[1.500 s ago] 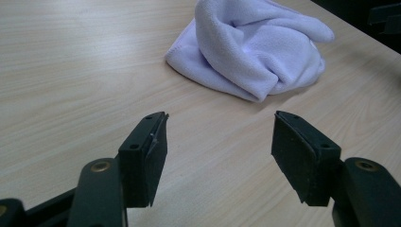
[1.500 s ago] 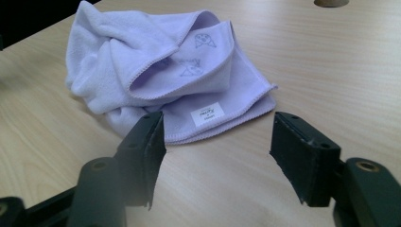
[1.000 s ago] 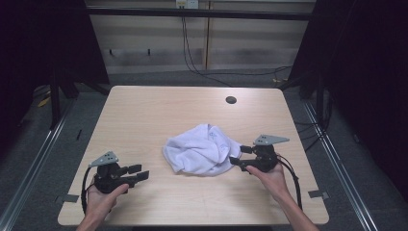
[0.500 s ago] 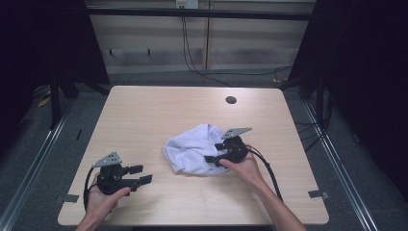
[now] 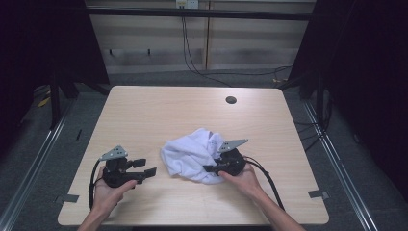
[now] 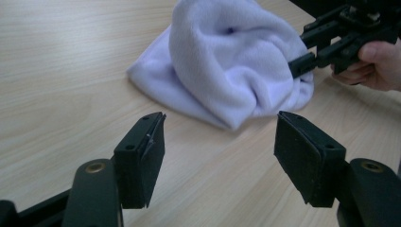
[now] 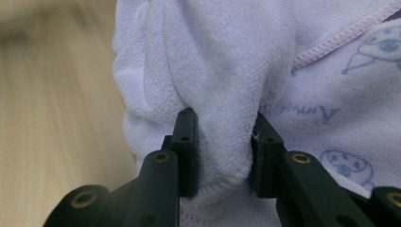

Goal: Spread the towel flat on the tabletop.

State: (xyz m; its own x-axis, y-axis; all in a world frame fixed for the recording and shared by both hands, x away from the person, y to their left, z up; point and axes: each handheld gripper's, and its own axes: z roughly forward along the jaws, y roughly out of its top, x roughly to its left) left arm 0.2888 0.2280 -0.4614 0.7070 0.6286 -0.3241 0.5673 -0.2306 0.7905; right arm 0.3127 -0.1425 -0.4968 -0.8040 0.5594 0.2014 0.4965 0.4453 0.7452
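White towel [image 5: 191, 156] is lying crumpled on the wooden table [image 5: 159, 110], a bit toward 5 o'clock from the table centre, well apart from the round dark hole [image 5: 231, 100] sitting toward 12 o'clock near the far edge.

Right gripper [image 5: 210, 168] is sitting at the towel's 4 o'clock edge, pointing toward 9 o'clock, right hand [image 5: 245, 179] wrapping the body, cable trailing off toward 5 o'clock. Its jaws have just been closing, and in the right gripper view they are pinching a thick fold of the towel [image 7: 227, 94]: both pads are pressing into the terry, hemmed edge bulging out below them. So the right gripper [image 7: 222, 153] is grasping the towel. Pink stitching and faint blue printed figures are showing on the cloth at 3 o'clock of that view.

Left gripper [image 5: 144, 168] is sitting at 9 o'clock of the towel, near it but not touching, held low over the table by the left hand [image 5: 108, 190], pointing toward 3 o'clock. Its jaws have just been opening; in the left gripper view the left gripper [image 6: 220, 137] is standing wide, released, bare table between the pads. Ahead of it at 12 o'clock the towel [image 6: 227, 61] is heaping up, and at 2 o'clock the right gripper [image 6: 302, 64] is biting into the cloth's side.
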